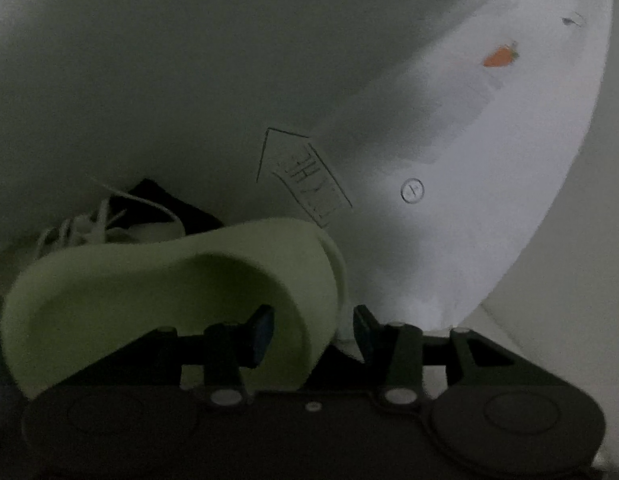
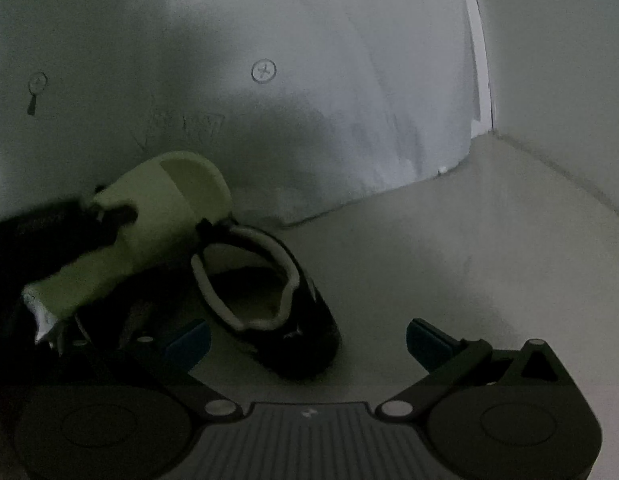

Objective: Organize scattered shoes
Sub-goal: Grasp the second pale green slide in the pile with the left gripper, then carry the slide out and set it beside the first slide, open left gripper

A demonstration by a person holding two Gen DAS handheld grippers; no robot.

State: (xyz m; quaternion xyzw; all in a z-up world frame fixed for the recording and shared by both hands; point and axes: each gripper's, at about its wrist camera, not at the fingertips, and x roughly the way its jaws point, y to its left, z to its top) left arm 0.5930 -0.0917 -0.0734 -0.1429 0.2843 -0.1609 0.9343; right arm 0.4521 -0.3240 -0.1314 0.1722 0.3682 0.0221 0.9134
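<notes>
In the left wrist view a pale green slipper (image 1: 149,292) fills the lower left. My left gripper (image 1: 313,326) is shut on the slipper's side wall, with one finger inside the slipper and the other outside. Behind it lies a black sneaker with white laces (image 1: 109,220). The right wrist view shows the green slipper (image 2: 157,216) tilted above the floor, leaning over a black sneaker with white lining (image 2: 269,300). My right gripper (image 2: 305,340) is open just behind that sneaker's heel, holding nothing.
The space is a dim cabinet with a white back panel (image 2: 349,100) bearing screw heads (image 2: 263,71) and a drawn arrow (image 1: 305,176). An orange sticker (image 1: 499,56) sits on the panel. The pale shelf floor (image 2: 489,260) extends right to a side wall.
</notes>
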